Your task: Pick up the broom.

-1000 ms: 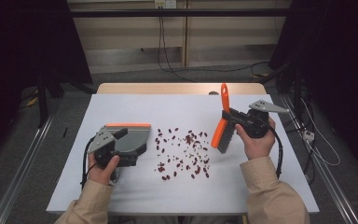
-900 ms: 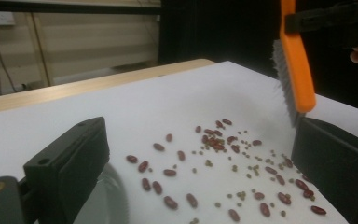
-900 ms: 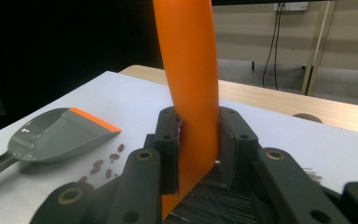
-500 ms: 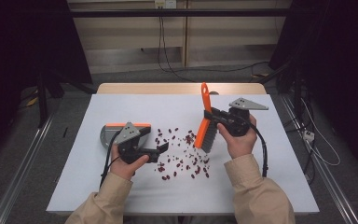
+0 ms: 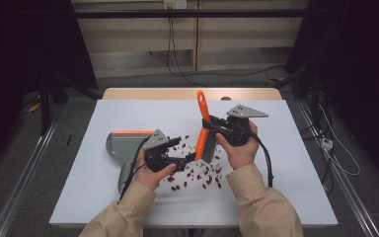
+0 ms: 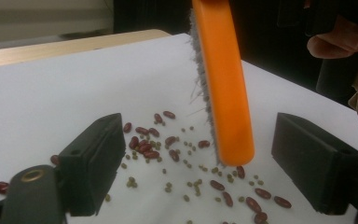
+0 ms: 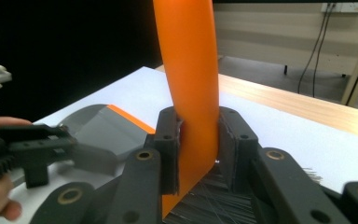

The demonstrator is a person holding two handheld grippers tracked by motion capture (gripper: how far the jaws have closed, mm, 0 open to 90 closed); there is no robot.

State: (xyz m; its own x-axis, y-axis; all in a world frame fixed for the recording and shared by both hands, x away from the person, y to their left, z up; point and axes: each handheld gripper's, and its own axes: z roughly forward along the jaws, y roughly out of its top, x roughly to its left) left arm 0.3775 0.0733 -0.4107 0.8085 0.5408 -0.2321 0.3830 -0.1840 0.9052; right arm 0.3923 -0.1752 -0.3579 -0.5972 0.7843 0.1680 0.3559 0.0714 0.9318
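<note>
An orange hand brush (image 5: 205, 129) is held upright over scattered red beans (image 5: 197, 174) at mid-table, its handle pinched between the jaws of the right gripper (image 5: 220, 129), its bristles brought close to the spill. Within the last second the brush has been carried leftward from the table's right side to the beans. The left gripper (image 5: 175, 154), jaws spread and empty, has been moved off the grey dustpan (image 5: 126, 143) and is now pointed at the brush tip. The dustpan is left lying on the white table (image 5: 286, 168), just left of the beans. Sweeping is judged about to begin, though the pan is unheld for now.
</note>
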